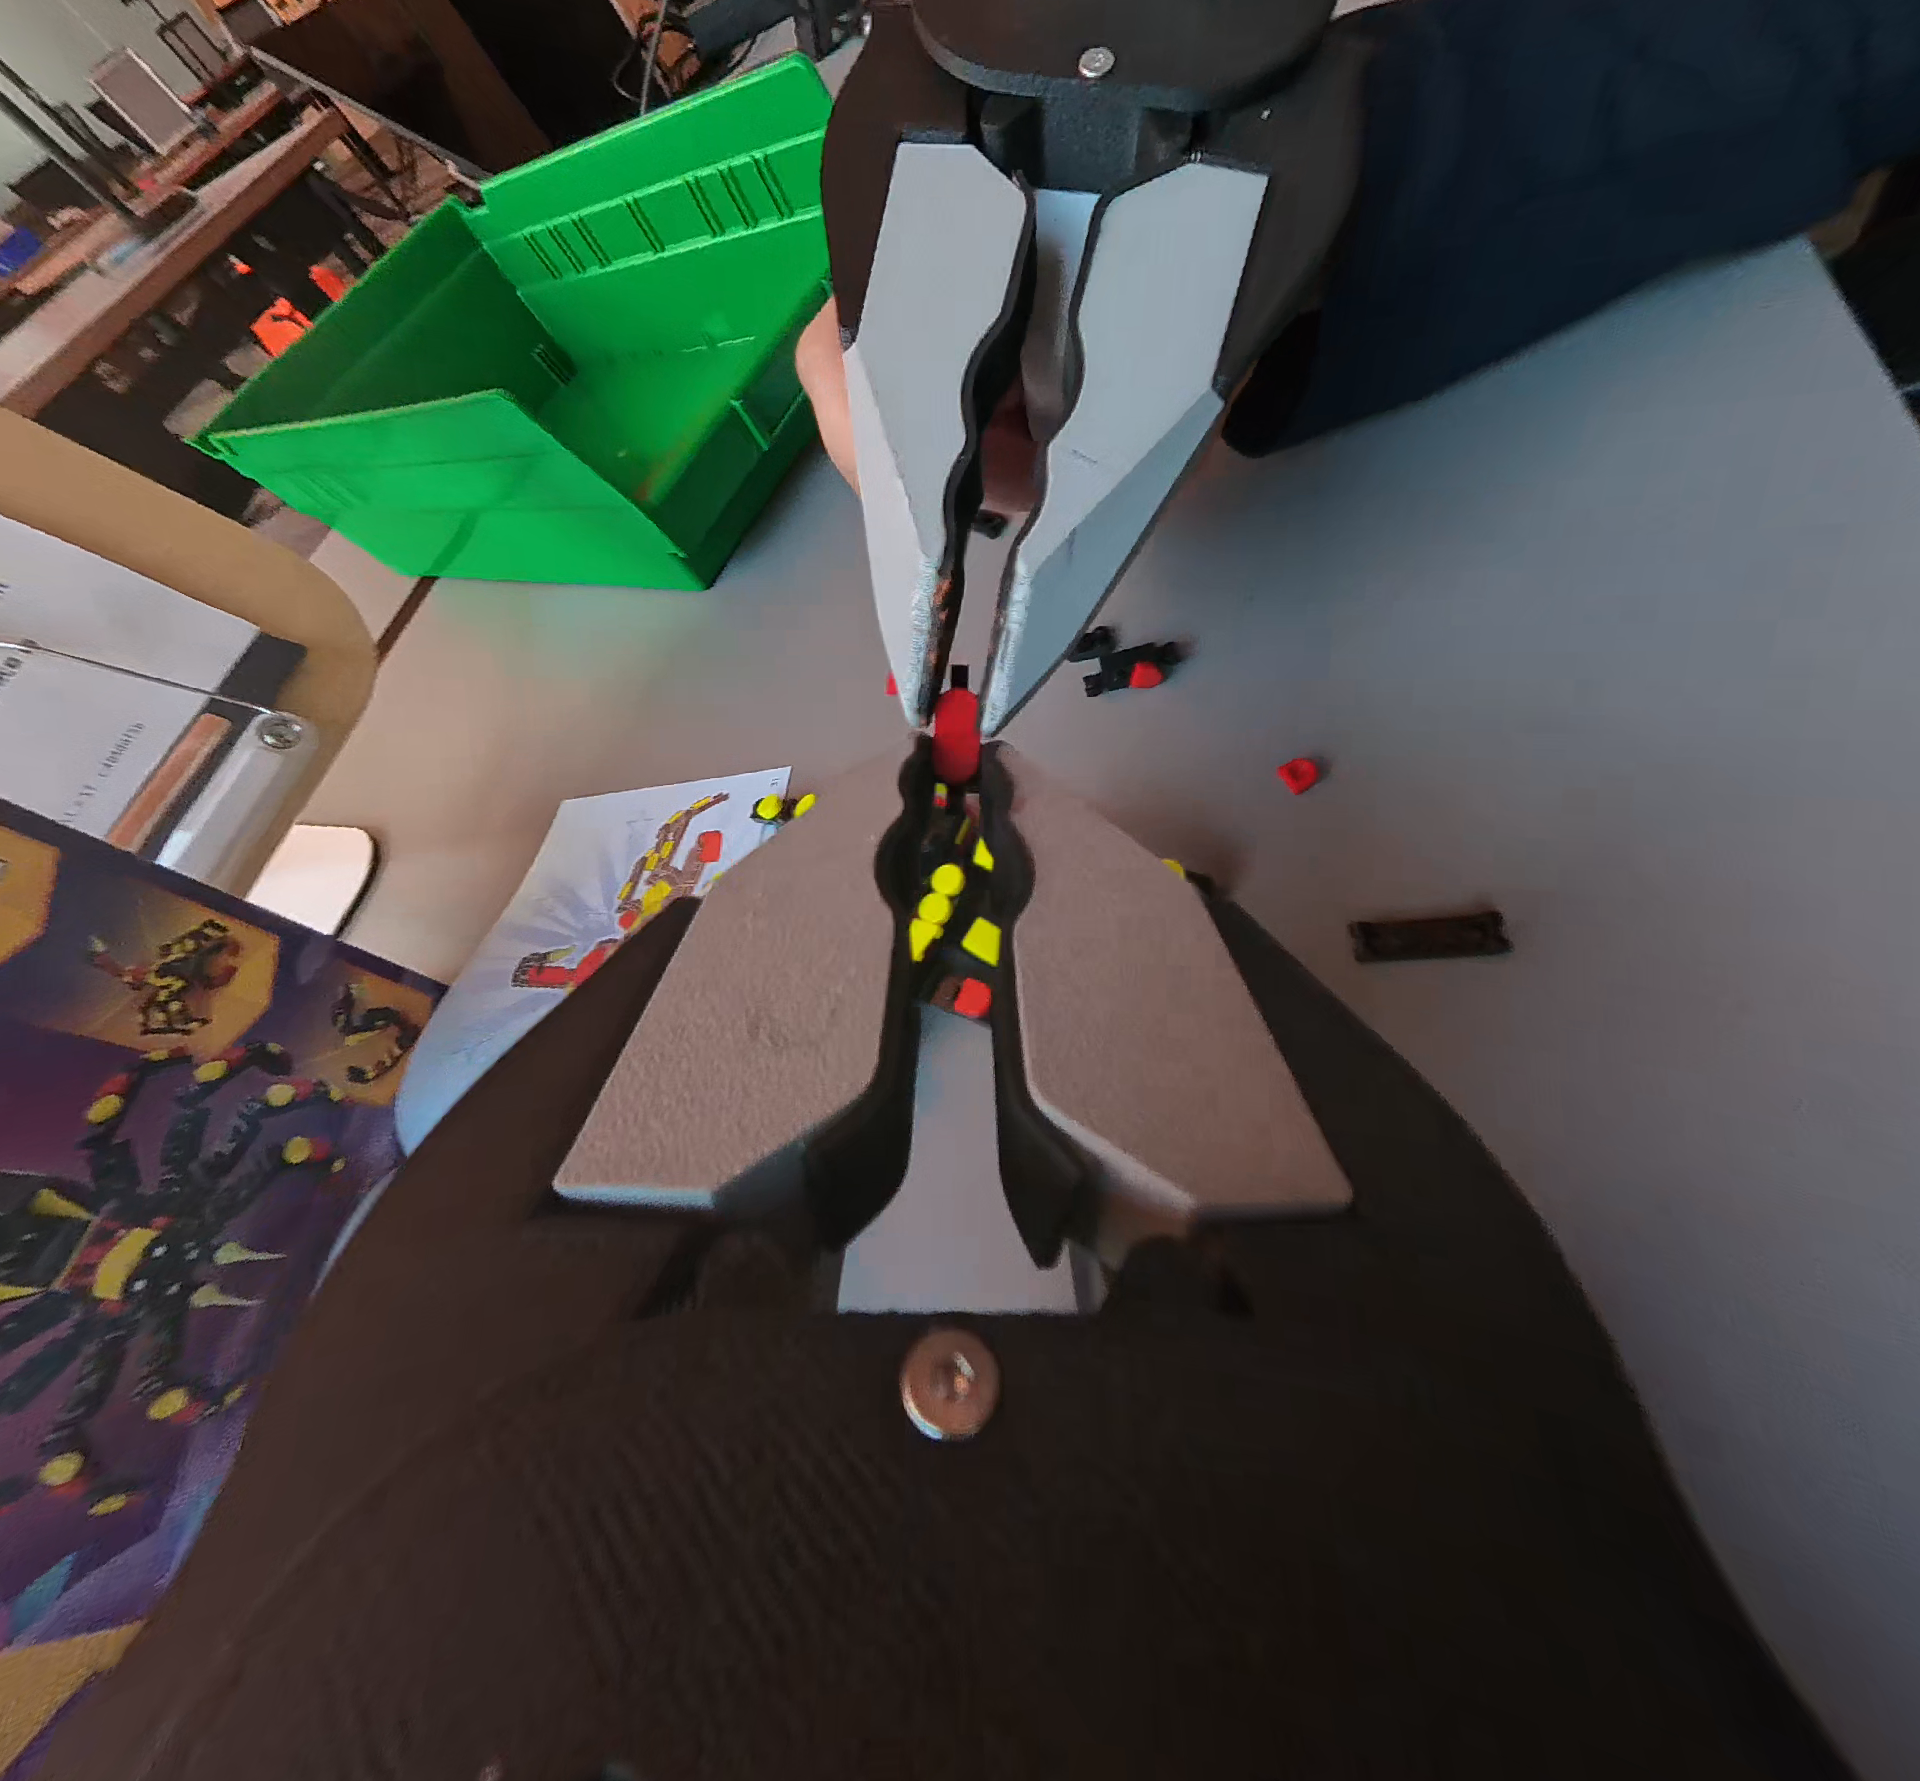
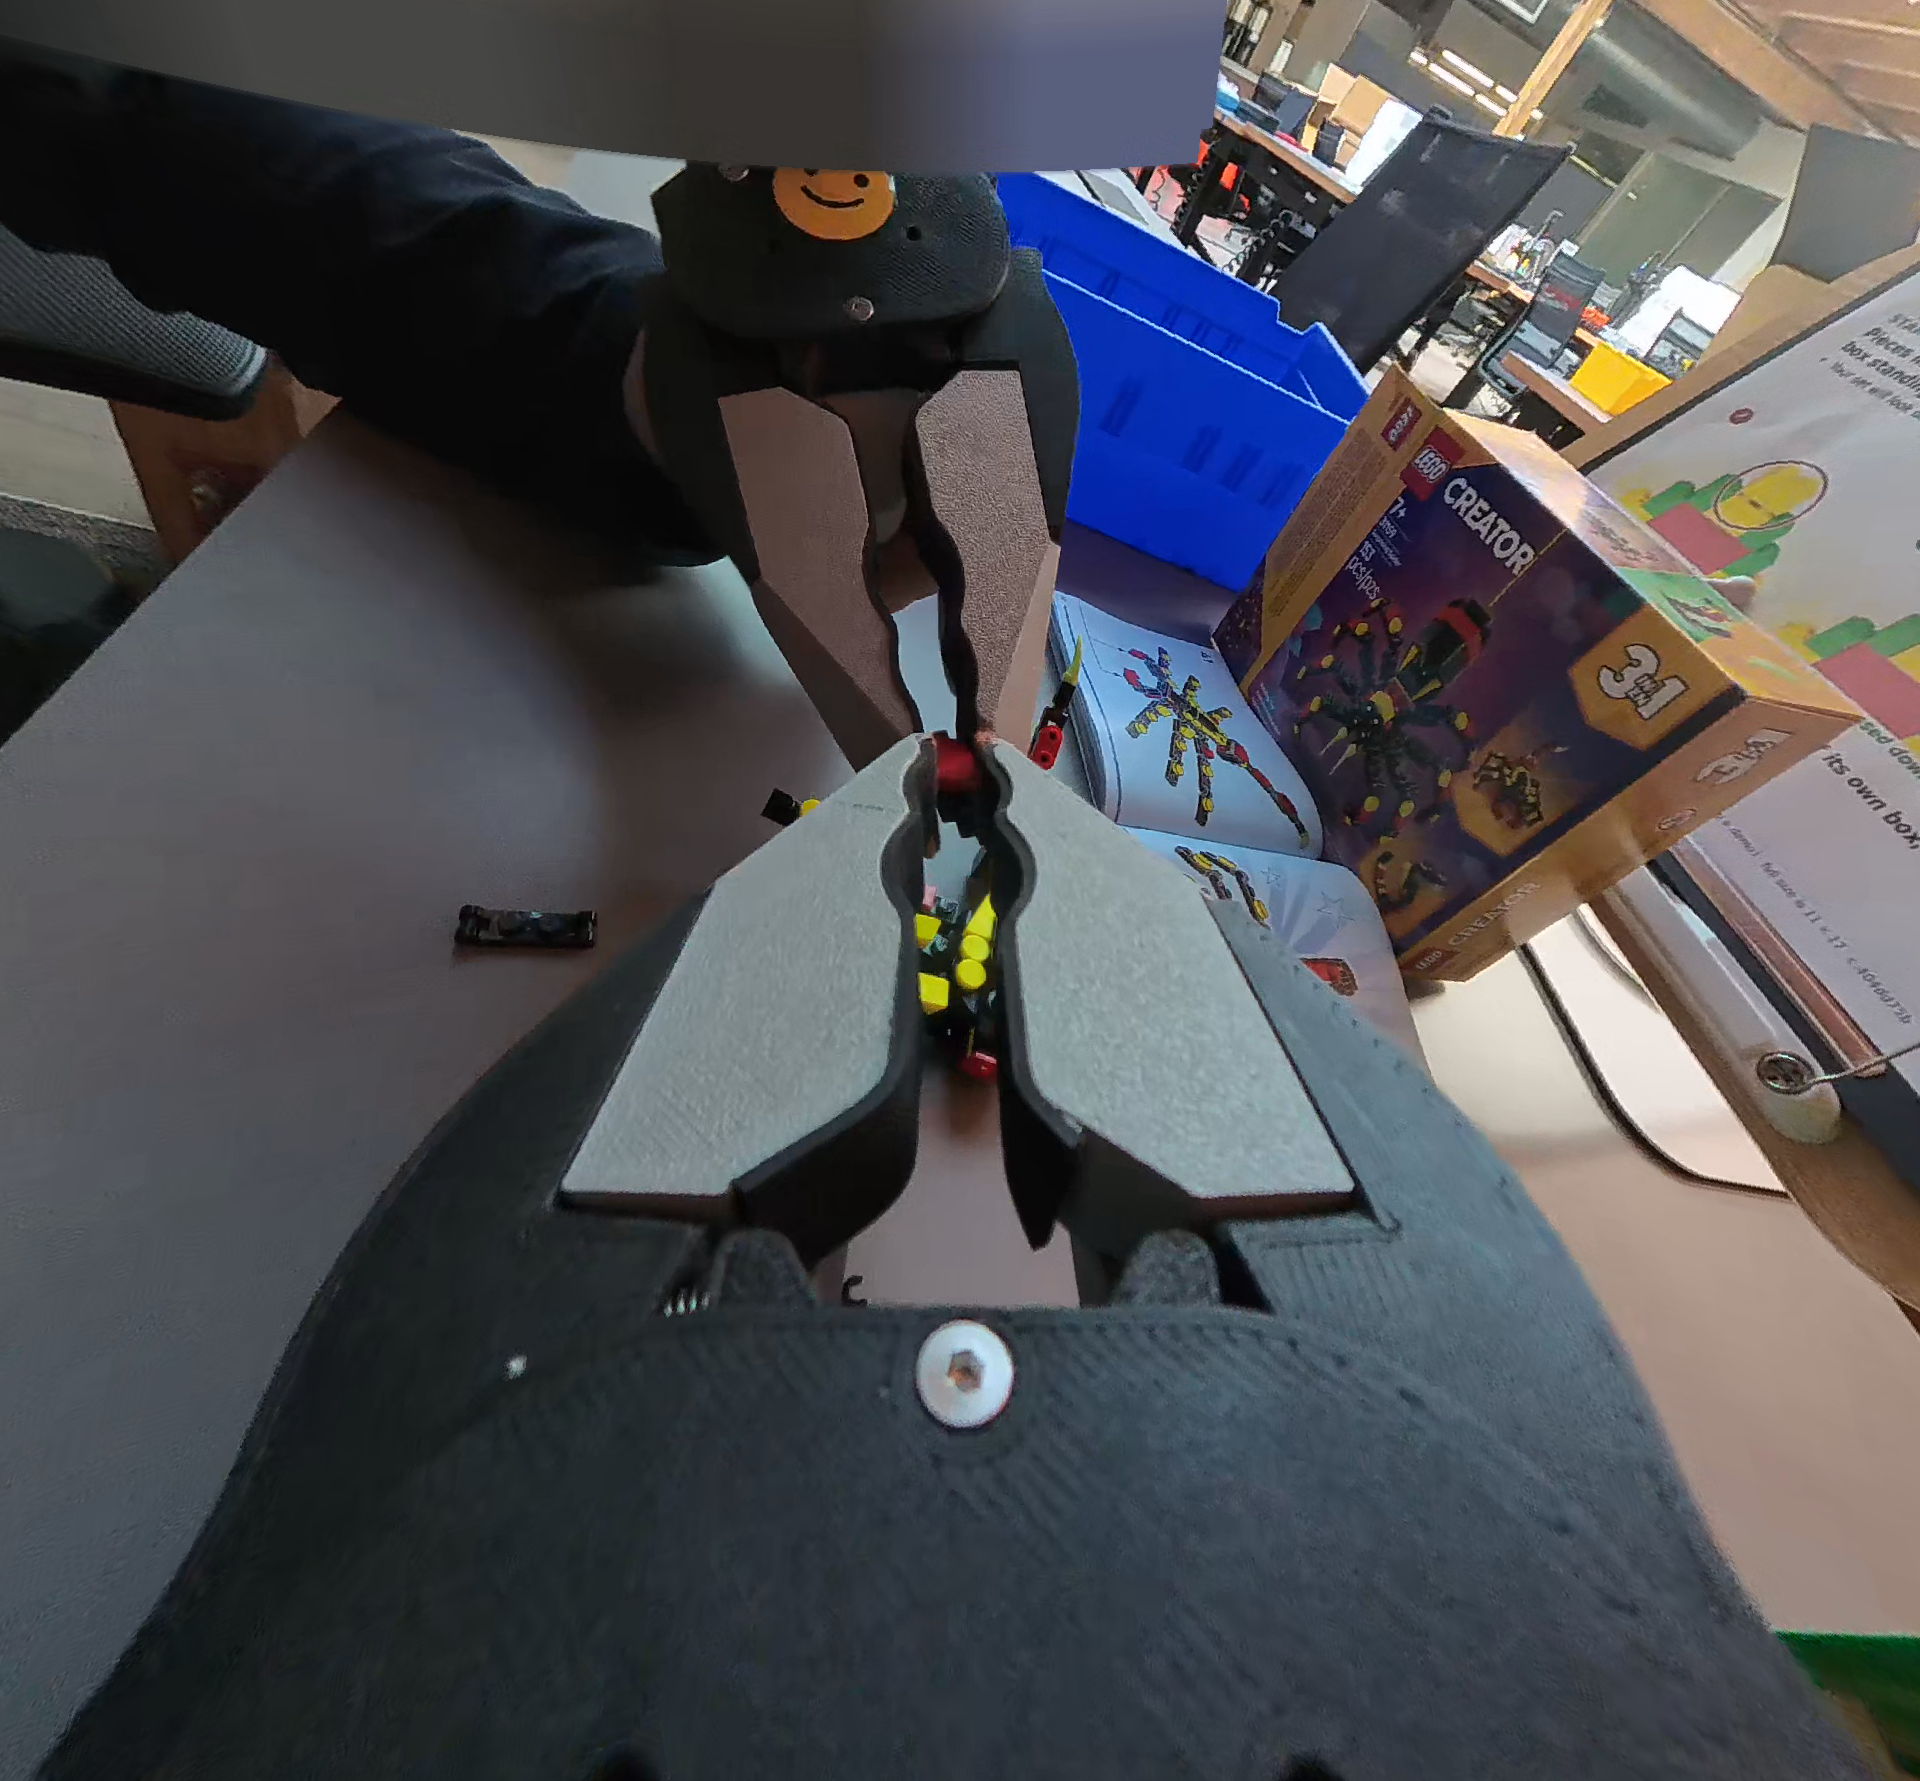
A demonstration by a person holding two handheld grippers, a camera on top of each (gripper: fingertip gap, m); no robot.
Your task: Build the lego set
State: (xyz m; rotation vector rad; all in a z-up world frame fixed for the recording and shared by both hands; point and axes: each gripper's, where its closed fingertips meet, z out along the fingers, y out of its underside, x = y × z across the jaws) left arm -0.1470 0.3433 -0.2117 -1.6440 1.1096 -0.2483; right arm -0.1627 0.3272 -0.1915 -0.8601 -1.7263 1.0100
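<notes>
Red rounded piece (image 1: 956, 732) is pinched between tips of right gripper (image 1: 954, 718), held above mid-table (image 1: 1558, 588). Left gripper (image 1: 954, 775) is closed on a black-yellow-red leg assembly (image 1: 951, 910), meeting it tip to tip. Piece should be pressed straight along the assembly's axis, both grips kept firm, no twisting. Assembly's long axis runs along the left gripper's fingers, pointing toward the right gripper.

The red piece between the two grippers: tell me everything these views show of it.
The red piece is a small, glossy, rounded plastic part, held above the grey table. The tips of the left gripper and the right gripper meet on it from opposite sides, both nearly closed. Under it, in the gap between the fingers, sits a black, yellow and red brick assembly; whether the piece joins it cannot be told.
</notes>
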